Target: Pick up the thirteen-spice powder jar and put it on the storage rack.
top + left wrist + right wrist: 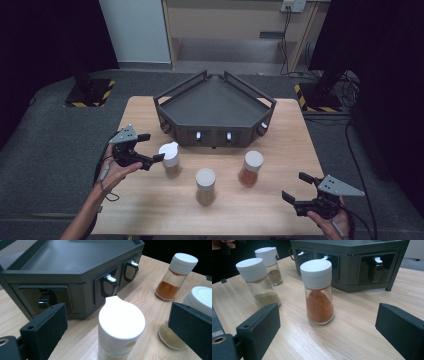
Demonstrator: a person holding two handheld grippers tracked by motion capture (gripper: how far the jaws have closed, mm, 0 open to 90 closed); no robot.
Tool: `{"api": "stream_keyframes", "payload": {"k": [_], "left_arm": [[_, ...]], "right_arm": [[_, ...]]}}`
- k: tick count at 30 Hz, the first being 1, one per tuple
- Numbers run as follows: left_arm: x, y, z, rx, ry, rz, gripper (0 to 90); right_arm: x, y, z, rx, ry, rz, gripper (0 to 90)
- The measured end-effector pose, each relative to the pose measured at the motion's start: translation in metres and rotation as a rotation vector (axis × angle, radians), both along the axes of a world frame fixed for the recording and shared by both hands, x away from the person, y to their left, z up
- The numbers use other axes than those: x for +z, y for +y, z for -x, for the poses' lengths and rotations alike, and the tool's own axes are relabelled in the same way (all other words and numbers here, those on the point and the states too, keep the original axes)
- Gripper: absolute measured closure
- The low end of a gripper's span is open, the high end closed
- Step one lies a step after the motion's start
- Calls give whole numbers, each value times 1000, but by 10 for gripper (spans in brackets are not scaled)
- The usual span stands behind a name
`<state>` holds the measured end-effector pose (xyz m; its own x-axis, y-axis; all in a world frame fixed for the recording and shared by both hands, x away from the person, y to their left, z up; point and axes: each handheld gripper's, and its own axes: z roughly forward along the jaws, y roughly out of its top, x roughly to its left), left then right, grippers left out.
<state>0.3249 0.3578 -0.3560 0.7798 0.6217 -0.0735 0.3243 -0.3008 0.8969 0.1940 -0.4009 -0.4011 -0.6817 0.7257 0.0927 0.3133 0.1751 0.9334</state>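
The wooden worktop (pixel 150 210) carries a dark corner rack (pixel 215 107) at its twelve o'clock edge. Three upright spice jars stand apart below it: a jar with a spouted white lid (pixel 169 159) at nine o'clock, a pale-powder jar (pixel 205 186) at six o'clock, and an orange-powder jar (pixel 251 168) at three o'clock. The left claw (pixel 151 146) has its jaws apart, just beside the spouted jar, which shows between them in the left gripper view. The right claw (pixel 298 187) is spread wide at five o'clock, well apart from the orange jar.
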Motion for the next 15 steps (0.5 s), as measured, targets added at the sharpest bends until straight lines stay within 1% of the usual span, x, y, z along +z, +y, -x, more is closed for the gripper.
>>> {"api": "stream_keyframes", "payload": {"k": [7, 10, 12, 15], "left_arm": [[-9, -12, -6, 0, 10, -13, 32], [-13, -18, -6, 12, 6, -25, 41], [-17, -20, -7, 14, 12, -25, 45], [-21, -24, -7, 24, 11, -27, 57]], "right_arm": [[0, 0, 0, -1, 1, -2, 62], [0, -1, 0, 0, 2, -3, 62], [-1, -1, 0, -1, 2, -4, 62], [-1, -1, -1, -1, 4, -5, 62]]}}
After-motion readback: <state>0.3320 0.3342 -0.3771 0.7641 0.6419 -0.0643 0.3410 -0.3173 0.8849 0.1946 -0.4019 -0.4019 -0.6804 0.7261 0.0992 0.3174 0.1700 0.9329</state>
